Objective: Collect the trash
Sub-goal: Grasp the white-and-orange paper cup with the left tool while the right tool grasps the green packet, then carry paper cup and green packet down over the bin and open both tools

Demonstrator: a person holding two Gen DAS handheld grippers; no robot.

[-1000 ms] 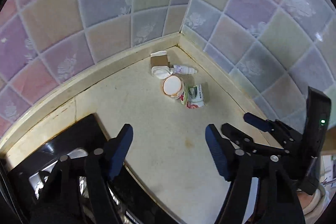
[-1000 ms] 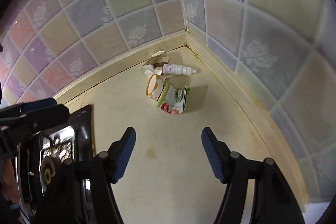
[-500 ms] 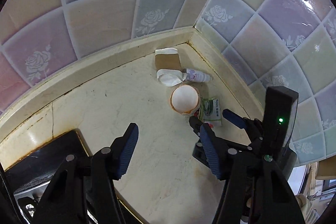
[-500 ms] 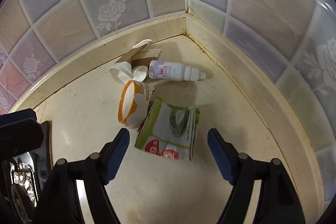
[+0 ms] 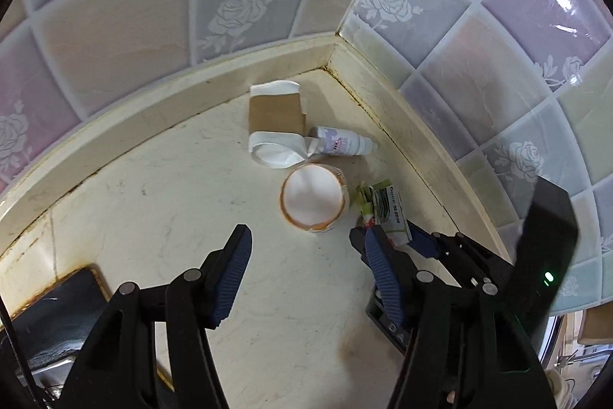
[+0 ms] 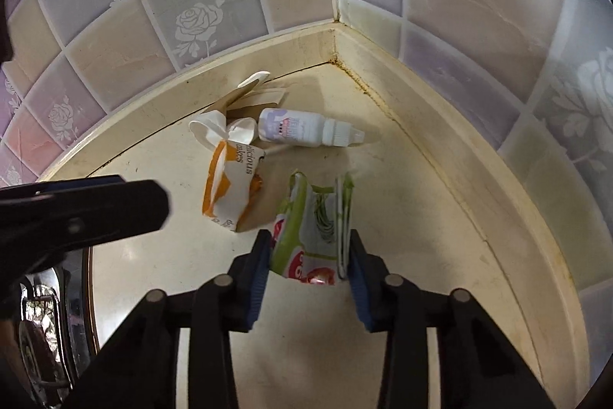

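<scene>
green wrapper (image 6: 312, 229) | right gripper (image 6: 308, 255) just closed on it, pads pressing

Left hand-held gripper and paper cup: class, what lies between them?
Bare countertop separates the open left hand-held gripper from the paper cup, in the left wrist view.

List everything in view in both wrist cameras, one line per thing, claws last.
green wrapper: 1, green and white with red print, on the counter, between the right claw's pads
orange cup: 1, orange and white paper, on its side left of the wrapper
white bottle: 1, white with purple label, lying near the corner
flattened cup: 1, brown and white, crushed by the back wall
counter: 1, cream, stained
tiled wall: 2 faces, pastel with rose prints, meeting at the corner
stove: 1, black, lower left
left claw: 1, black with blue pads, open, short of the orange cup
right claw: 1, same colours, just closed on the wrapper
</scene>
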